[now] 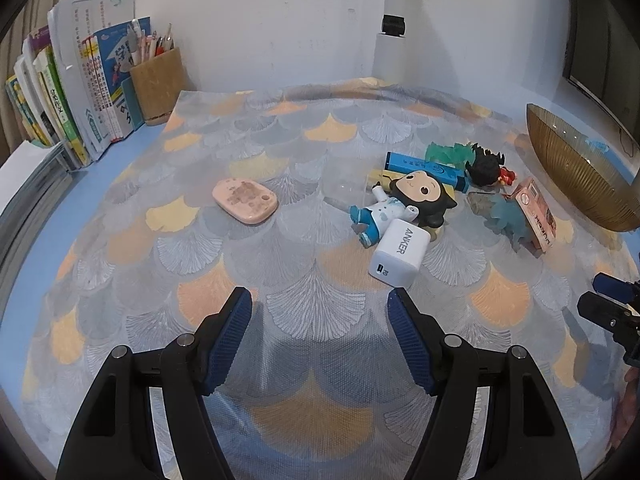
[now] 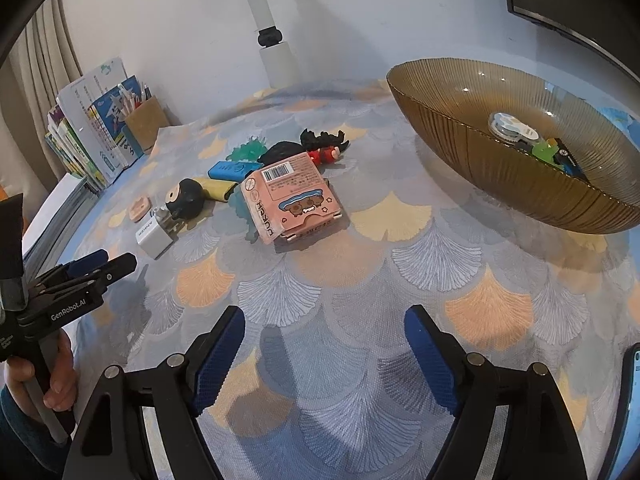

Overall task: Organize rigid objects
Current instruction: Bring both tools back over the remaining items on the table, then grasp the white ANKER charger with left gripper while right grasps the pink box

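On the table (image 2: 400, 292), just ahead of the right gripper (image 2: 324, 344), lies the pink box (image 2: 294, 200) — thin card, light, easily dented, best pinched across its two long flat sides. Beside it the white charger (image 1: 398, 254) is hard, smooth plastic, likely slippery; take it across flat faces. The doll (image 1: 400, 208) is glossy and rounded, awkward — its big head looks the firmest hold. To the right waits the ribbed amber bowl (image 2: 500, 184), already holding small things. Both grippers' jaws stand wide and empty, the left gripper (image 1: 320, 312) too.
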### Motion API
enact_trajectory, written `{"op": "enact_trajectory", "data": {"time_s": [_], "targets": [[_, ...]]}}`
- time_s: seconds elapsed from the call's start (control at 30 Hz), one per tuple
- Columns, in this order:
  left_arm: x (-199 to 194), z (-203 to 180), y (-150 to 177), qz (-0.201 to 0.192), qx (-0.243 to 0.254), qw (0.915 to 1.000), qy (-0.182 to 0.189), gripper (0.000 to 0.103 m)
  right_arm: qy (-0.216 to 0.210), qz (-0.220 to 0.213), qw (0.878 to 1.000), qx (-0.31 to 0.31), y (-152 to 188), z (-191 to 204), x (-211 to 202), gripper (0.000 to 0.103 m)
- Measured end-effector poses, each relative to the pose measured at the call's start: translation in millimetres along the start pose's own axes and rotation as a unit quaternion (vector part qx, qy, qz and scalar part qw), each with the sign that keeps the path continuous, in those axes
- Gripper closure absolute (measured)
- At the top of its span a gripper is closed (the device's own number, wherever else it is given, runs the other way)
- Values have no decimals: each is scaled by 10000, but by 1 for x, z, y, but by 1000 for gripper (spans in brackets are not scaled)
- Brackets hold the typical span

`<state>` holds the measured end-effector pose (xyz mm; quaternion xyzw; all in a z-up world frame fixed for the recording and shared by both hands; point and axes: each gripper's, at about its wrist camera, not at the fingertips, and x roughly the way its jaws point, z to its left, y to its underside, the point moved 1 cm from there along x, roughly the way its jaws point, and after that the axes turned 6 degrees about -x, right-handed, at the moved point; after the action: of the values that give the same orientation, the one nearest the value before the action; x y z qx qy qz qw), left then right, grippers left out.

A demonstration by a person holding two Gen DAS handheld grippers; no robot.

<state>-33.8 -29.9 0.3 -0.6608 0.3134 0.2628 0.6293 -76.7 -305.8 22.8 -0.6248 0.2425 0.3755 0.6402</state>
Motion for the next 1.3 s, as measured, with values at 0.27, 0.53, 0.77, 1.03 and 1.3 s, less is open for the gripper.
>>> {"op": "enact_trajectory", "data": {"time_s": [0.27,0.53,0.77,1.03,1.3], "targets": [[-1,1,-1,-32,-54,9999,111,34,15,12,10000,-37,0,0,1,22],[-10,7,-3,-135,-259,9978,603,33,-96,-47,9999,78,-2,-5,-8,20],[4,-4,-2,608,-48,9897,1299,33,-478,139,9984,284,-36,-15,-12,20],[24,-25,-26,739,270,9885,1293,33,-58,397,9963,-759,-69,26,34,20],[28,-35,-25,565,443,9911,1124,70,-387,330,9953,-825,-82,10,54,47]]}}
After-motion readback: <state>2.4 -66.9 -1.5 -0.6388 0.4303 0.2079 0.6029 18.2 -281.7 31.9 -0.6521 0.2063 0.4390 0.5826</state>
